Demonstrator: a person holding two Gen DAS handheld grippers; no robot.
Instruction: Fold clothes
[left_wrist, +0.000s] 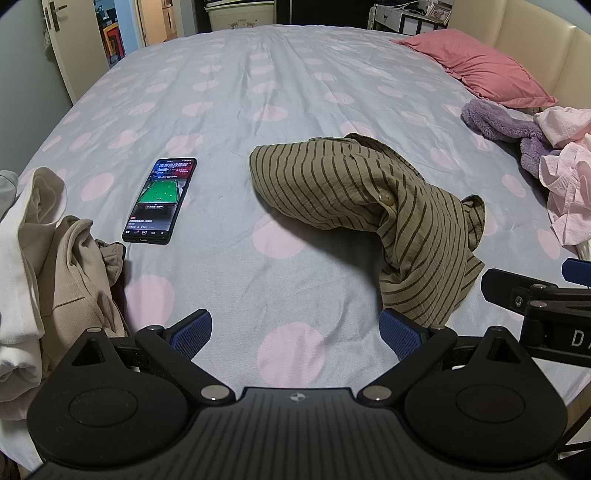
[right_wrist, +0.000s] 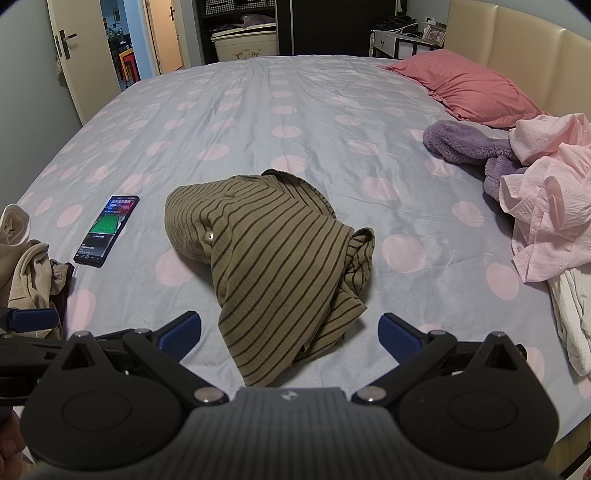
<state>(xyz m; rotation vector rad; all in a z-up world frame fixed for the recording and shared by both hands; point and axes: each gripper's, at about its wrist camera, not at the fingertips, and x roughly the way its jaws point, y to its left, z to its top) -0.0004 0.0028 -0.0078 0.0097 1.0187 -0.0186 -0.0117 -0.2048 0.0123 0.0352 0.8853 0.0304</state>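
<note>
An olive shirt with dark stripes (left_wrist: 373, 206) (right_wrist: 273, 266) lies crumpled in a heap on the polka-dot bed sheet (left_wrist: 258, 92) (right_wrist: 258, 110). My left gripper (left_wrist: 295, 334) is open over bare sheet, with the shirt's lower hem just beyond its right finger. My right gripper (right_wrist: 290, 338) is open too, and the shirt's near hem lies between its blue pads without being clamped. The right gripper's side (left_wrist: 535, 295) shows at the right edge of the left wrist view, and the left gripper's finger (right_wrist: 33, 319) shows at the left edge of the right wrist view.
A phone (left_wrist: 160, 201) (right_wrist: 107, 230) with a lit screen lies left of the shirt. Beige and white clothes (left_wrist: 55, 266) (right_wrist: 26, 266) are piled at the left. Pink and purple garments (right_wrist: 546, 199) (left_wrist: 561, 166) and a pink pillow (right_wrist: 465, 86) lie at the right by the headboard.
</note>
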